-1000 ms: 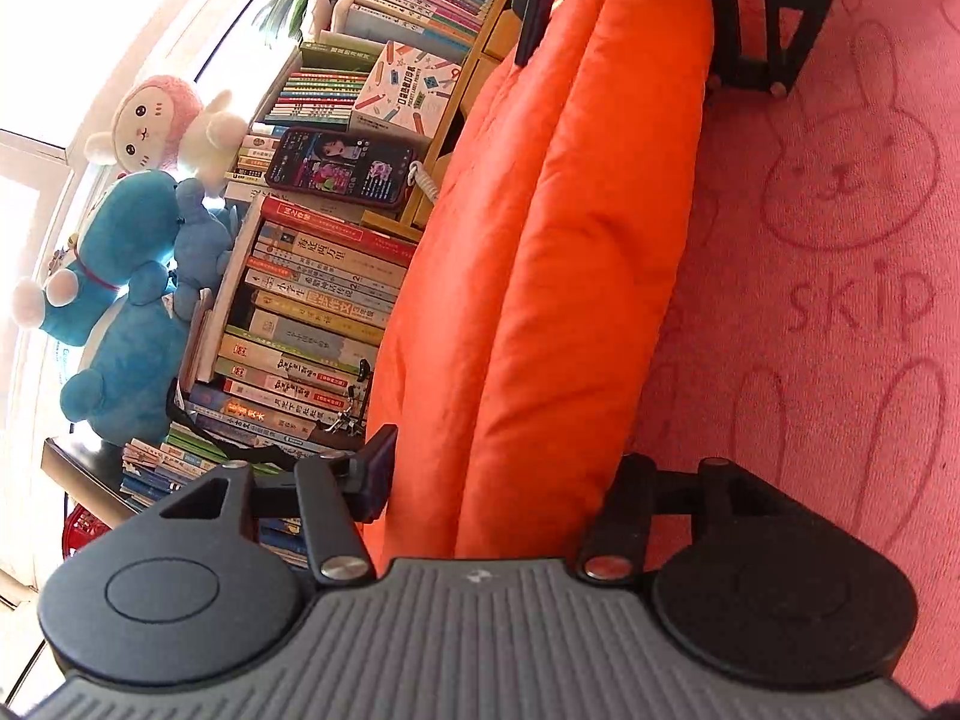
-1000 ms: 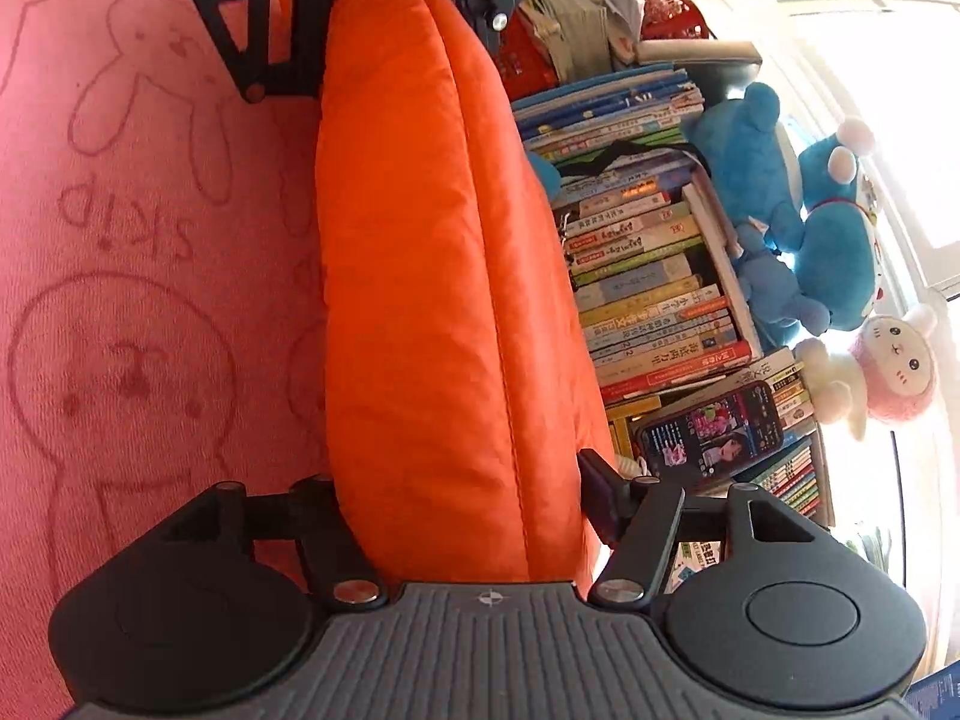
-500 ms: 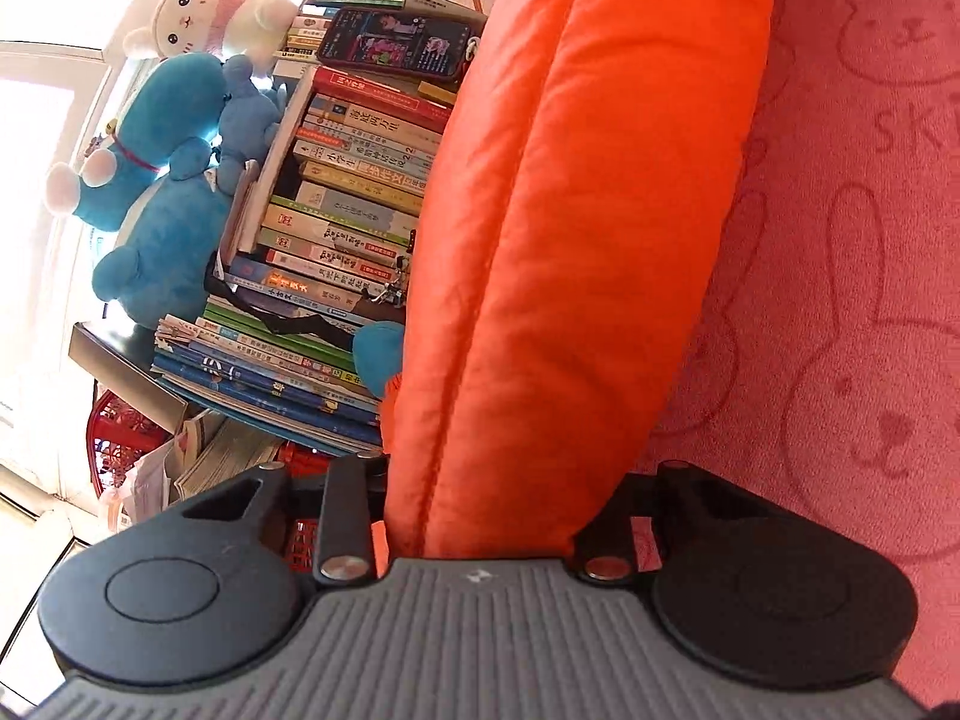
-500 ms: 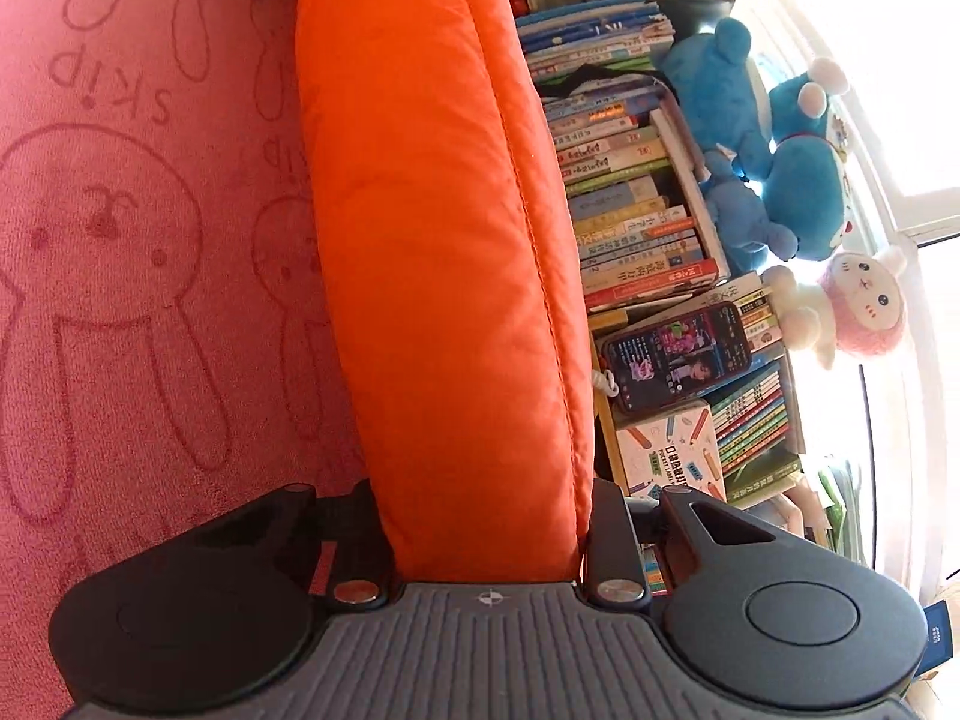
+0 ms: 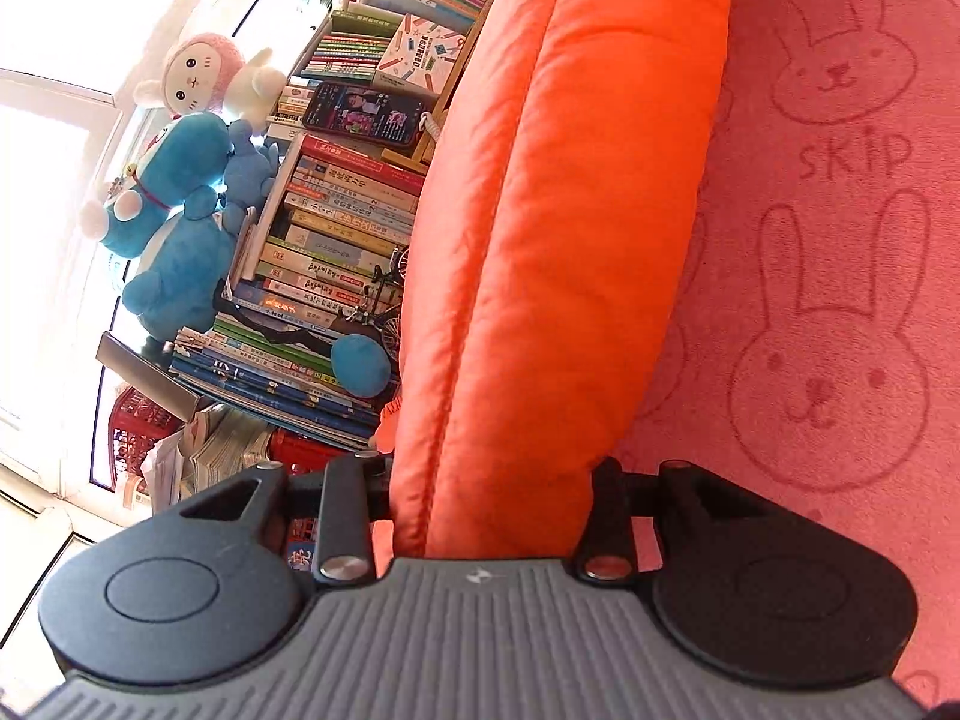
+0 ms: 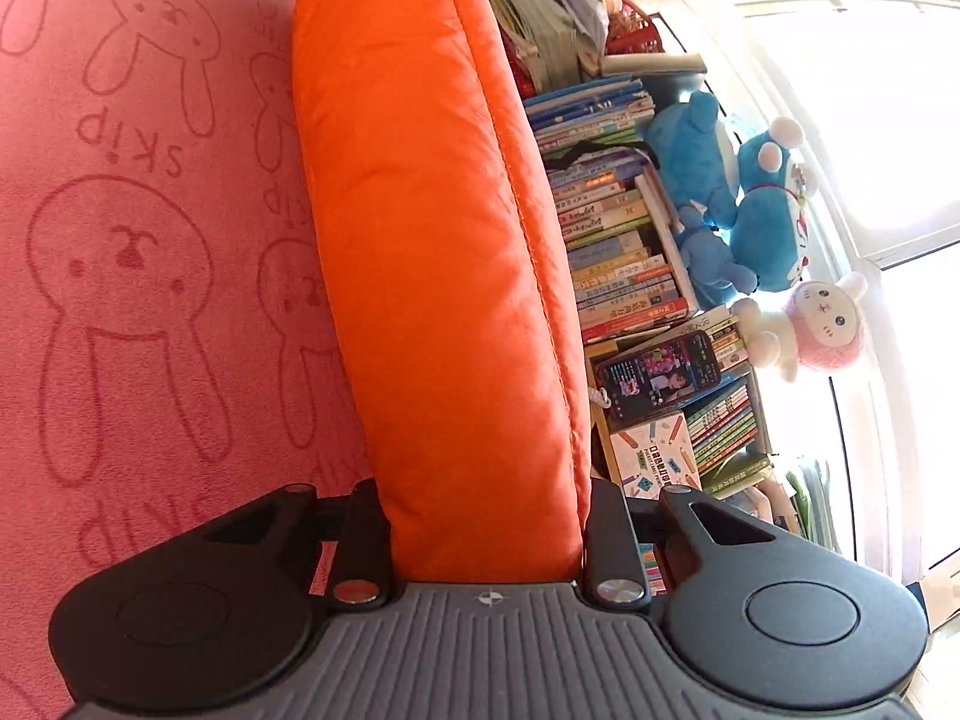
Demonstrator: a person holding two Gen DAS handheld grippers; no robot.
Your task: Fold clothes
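An orange padded garment lies folded in a long thick strip on a pink rabbit-print blanket. My left gripper is shut on the strip's near end, with fabric bulging between its fingers. The same orange garment fills the middle of the right wrist view. There my right gripper is shut on the opposite end, over the pink blanket. The garment hides the pads of both grippers. Its far end runs out of each view.
A tall stack of books stands right beside the garment's edge, with a phone on it. Blue and pink plush toys sit by the bright window, and a red basket is below. The right wrist view shows the same books and plush toys.
Both grippers stood open around the garment's ends and have since shut on them. Both have moved sideways with the garment. The opposite gripper has slid out of the top of each view.
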